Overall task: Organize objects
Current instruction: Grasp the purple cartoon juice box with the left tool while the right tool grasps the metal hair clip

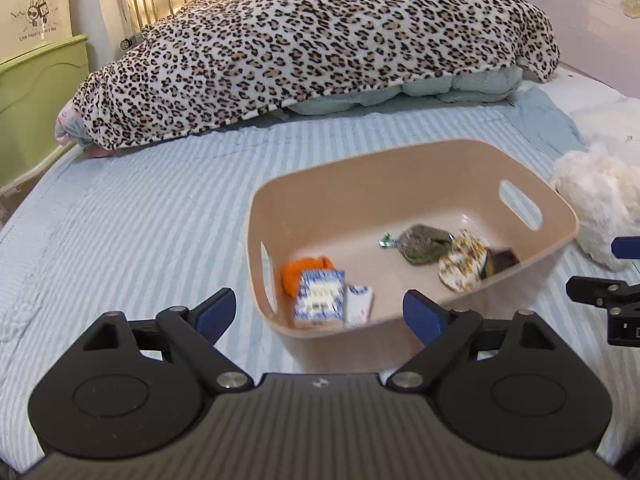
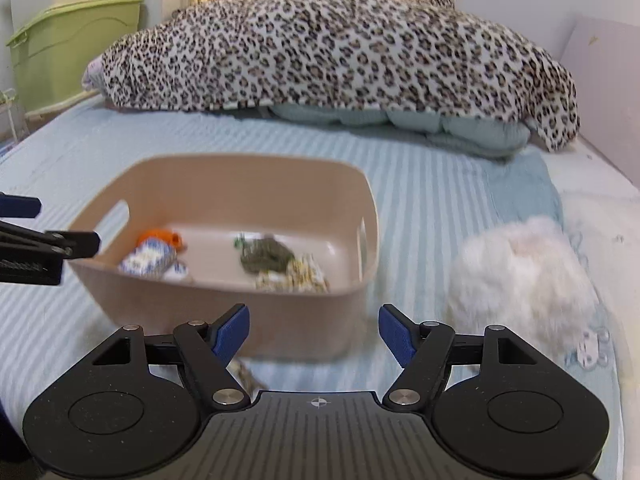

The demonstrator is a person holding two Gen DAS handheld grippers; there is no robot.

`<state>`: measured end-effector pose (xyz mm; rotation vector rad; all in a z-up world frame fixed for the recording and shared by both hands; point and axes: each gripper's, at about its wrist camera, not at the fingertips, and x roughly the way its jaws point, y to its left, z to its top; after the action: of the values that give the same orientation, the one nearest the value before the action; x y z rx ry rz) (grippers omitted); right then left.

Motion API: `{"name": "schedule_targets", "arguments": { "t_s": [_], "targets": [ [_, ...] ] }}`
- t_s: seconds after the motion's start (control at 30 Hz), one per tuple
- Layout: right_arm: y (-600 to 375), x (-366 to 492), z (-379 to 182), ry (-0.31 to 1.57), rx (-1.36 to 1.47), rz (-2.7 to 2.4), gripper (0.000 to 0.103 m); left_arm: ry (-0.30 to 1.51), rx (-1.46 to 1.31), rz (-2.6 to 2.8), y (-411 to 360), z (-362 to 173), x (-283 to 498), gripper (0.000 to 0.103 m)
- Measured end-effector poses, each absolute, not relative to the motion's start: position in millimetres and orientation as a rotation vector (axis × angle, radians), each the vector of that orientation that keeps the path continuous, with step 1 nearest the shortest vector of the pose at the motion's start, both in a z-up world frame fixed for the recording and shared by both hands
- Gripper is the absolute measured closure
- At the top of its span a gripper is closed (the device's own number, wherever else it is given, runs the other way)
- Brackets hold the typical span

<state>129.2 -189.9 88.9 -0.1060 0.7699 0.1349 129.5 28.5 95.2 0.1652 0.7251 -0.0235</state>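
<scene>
two wrist views of a striped bed sheet point(image 1: 132, 216) with a beige bin point(image 1: 400, 168) standing on it. left gripper point(image 1: 320, 308): fingers spread wide, holding nothing, poised just before the bin's near wall. right gripper point(image 2: 314, 330): likewise spread and empty, at the bin's near right corner. inside the bin lie an orange item point(image 1: 292, 272) and a blue-and-white packet point(image 1: 320, 294) at one end, a dark green pouch point(image 1: 424, 242) and a yellow-speckled round packet point(image 1: 464, 264) at the other. a fluffy white toy point(image 2: 520, 276) rests on the sheet just beside the bin, outside it, and appears to be the remaining thing to gather. a thin speckled item point(image 2: 244, 376), partly hidden under the right gripper's left finger, also lies on the sheet. suggested technique: bring the right gripper over the toy, sink the fingers deep into the pile so they pinch body rather than loose fluff, lift clear of the rim, and release above the bare middle of the bin floor. leopard blanket point(image 1: 304, 52) lies well apart.
</scene>
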Motion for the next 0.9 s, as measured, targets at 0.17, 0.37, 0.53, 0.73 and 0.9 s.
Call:
{"name": "schedule_targets", "arguments": {
  "t_s": [0.17,0.37,0.53,0.73,0.9],
  "targets": [
    [-197,116,65,0.839,-0.082,0.140,0.028,0.771,0.153,-0.023,22,73,114,0.012],
    [-202,115,37,0.916,-0.084,0.138,0.028,0.815,0.129,-0.035,9,37,109,0.012],
    [-203,122,20,0.960,-0.083,0.135,0.028,0.858,0.074,-0.056,-2,12,115,0.012],
    [-204,132,11,0.980,-0.080,0.124,0.028,0.850,0.059,-0.080,-22,-9,124,0.012],
    [-207,140,3,1.003,-0.092,0.110,0.028,0.855,0.028,-0.087,-33,-22,137,0.012]
  ]
}}
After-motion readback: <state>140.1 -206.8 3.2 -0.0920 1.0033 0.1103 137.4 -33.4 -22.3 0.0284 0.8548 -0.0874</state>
